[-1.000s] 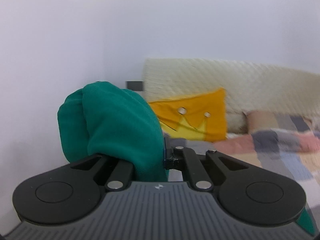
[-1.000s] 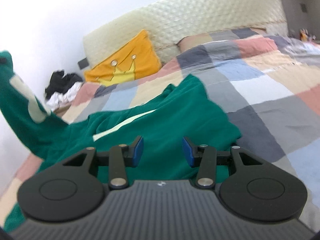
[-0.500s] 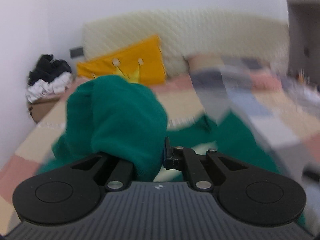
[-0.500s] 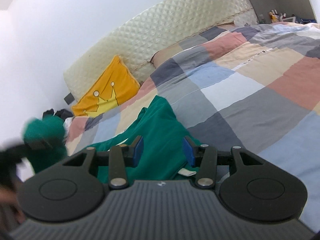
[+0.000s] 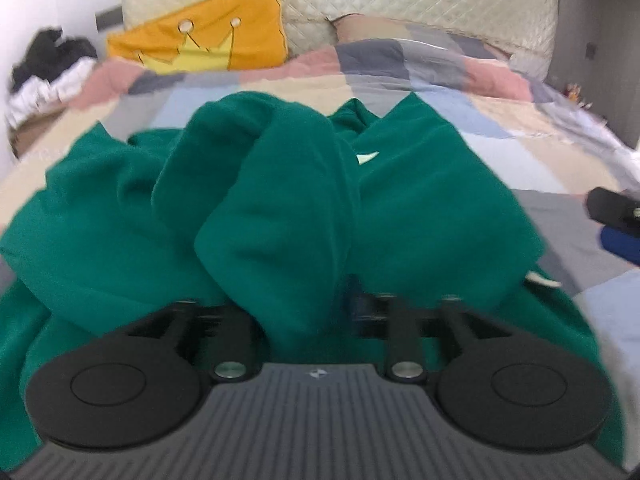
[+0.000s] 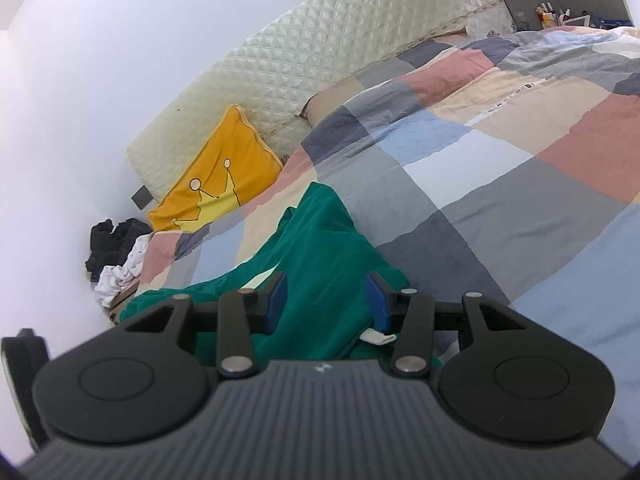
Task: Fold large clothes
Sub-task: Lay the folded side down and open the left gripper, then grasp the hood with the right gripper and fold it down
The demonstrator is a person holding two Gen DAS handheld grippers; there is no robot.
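Note:
A large green garment lies crumpled on the checked quilt. In the left wrist view a thick fold of it rises between the fingers of my left gripper. Those jaws are opening and the cloth hides the pads. In the right wrist view my right gripper is open, its blue pads apart just above the garment's near edge, with a white tag below. That gripper also shows at the right edge of the left view.
A yellow crown pillow leans on the quilted cream headboard. A heap of black and white clothes sits by the white wall on the left. The checked quilt stretches far to the right.
My left gripper came down from high in front of the wall to the bed, bringing the green bunch onto the garment, and its jaws parted. The right gripper rolled and shifted a little.

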